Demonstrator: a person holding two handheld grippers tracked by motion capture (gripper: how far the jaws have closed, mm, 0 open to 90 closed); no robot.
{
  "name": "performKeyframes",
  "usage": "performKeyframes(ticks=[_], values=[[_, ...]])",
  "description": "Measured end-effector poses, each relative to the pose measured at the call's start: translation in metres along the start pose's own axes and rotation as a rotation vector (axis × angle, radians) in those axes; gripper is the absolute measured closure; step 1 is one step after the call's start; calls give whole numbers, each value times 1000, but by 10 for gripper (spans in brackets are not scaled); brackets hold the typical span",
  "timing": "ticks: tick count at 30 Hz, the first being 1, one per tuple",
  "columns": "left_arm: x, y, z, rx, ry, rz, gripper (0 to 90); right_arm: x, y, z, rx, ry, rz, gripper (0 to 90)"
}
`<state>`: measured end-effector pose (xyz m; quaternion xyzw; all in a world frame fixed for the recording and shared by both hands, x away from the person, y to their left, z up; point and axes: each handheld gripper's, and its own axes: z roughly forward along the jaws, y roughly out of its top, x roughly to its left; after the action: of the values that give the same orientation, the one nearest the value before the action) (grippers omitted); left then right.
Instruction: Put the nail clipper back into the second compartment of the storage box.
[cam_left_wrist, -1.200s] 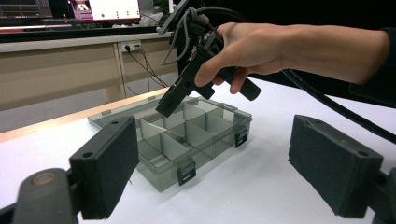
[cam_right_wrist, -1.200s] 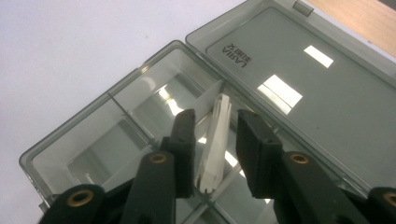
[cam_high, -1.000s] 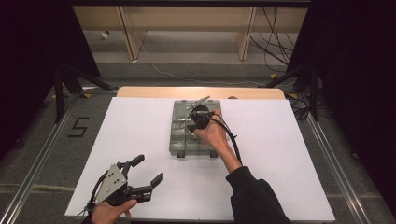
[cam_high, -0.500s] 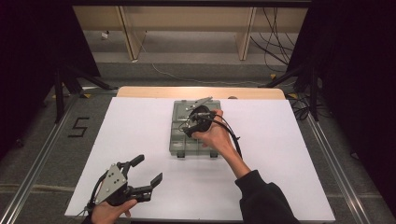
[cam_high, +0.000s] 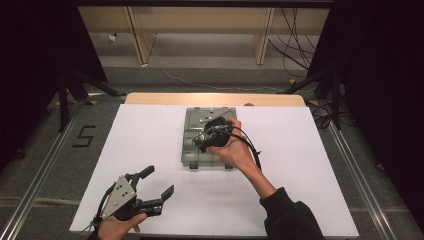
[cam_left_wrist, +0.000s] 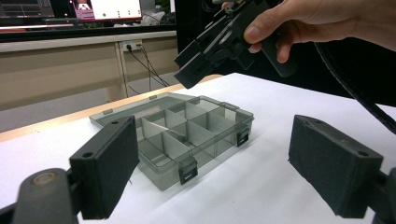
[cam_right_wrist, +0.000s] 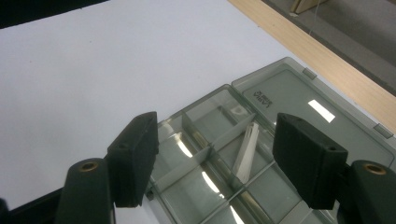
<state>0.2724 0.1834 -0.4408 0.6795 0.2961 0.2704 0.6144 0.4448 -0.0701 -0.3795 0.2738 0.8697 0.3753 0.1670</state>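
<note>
**High view: white strip lies in the box, right gripper clear above it**

High view shows the white tabletop (cam_high: 150, 135) carrying a smoky transparent plastic compartment box (cam_high: 192, 150) with its lid open flat. The right gripper (cam_high: 209, 136) hangs above it; its jaws have just been opening and stand wide, holding nothing. The left gripper (cam_high: 156, 182) rests near the front edge, open and empty. A slim white plastic strip (cam_right_wrist: 246, 150) lies slanted in a compartment. Placement looks done; the next move probably calls for closing the lid.

Both tongs (cam_high: 156, 183) (cam_high: 204, 141) open, empty.
</note>
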Motion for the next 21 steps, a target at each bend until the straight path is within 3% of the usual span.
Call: performKeyframes(ticks=[1, 2, 4, 10, 21], values=[[0, 0, 0, 0, 0, 3, 156, 1, 0, -2, 4, 11, 3, 314], [-2, -1, -1, 13, 9, -27, 156, 1, -1, -2, -7, 10, 0, 314], [0, 0, 0, -13, 8, 0, 156, 3, -3, -4, -27, 4, -2, 308], [-2, -1, -1, 15, 9, -24, 156, 8, -6, -14, -43, 16, -11, 304], [-2, -1, -1, 9, 1, -41, 156, 11, -14, -29, -108, 18, -24, 293]])
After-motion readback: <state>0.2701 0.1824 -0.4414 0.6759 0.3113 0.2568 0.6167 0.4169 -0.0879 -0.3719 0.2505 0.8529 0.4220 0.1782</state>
